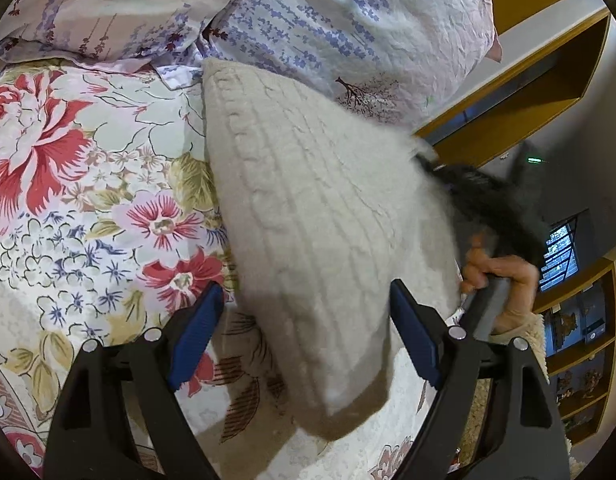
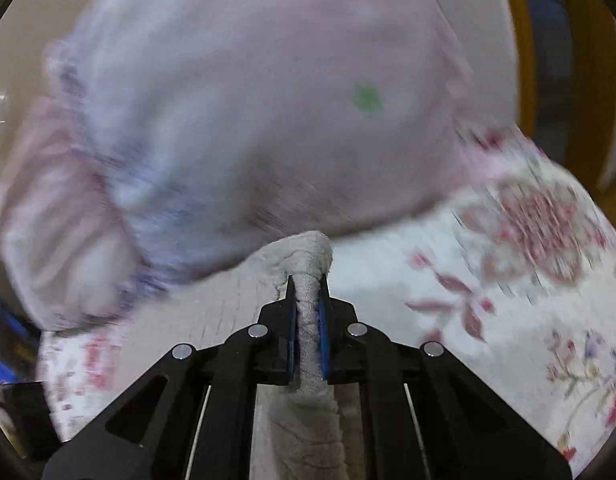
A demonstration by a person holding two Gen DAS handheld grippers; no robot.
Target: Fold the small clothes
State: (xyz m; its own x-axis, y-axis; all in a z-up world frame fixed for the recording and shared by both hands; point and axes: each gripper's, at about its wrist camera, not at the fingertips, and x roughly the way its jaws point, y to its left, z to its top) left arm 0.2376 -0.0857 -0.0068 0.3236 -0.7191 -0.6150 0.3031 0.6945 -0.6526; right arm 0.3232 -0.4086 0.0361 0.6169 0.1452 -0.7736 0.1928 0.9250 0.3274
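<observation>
R gripper [image 2: 307, 312] clenched on cream cable-knit garment's [image 1: 308, 208] edge; L gripper [image 1: 304, 336] released, straddling it. Best: carry fold over evenly w/o bunching.

**Camera placement relative to the cream knit garment**

The left wrist view looks forward and down from close behind the cream knit garment [image 1: 308, 216], facing the lavender-print pillows [image 1: 327, 20] beyond it. The right wrist view sits closer still, at the garment's gathered edge [image 2: 308, 312], facing the same pillows. Both views share the garment, the pillows and the floral bedspread [image 1: 88, 184].
</observation>
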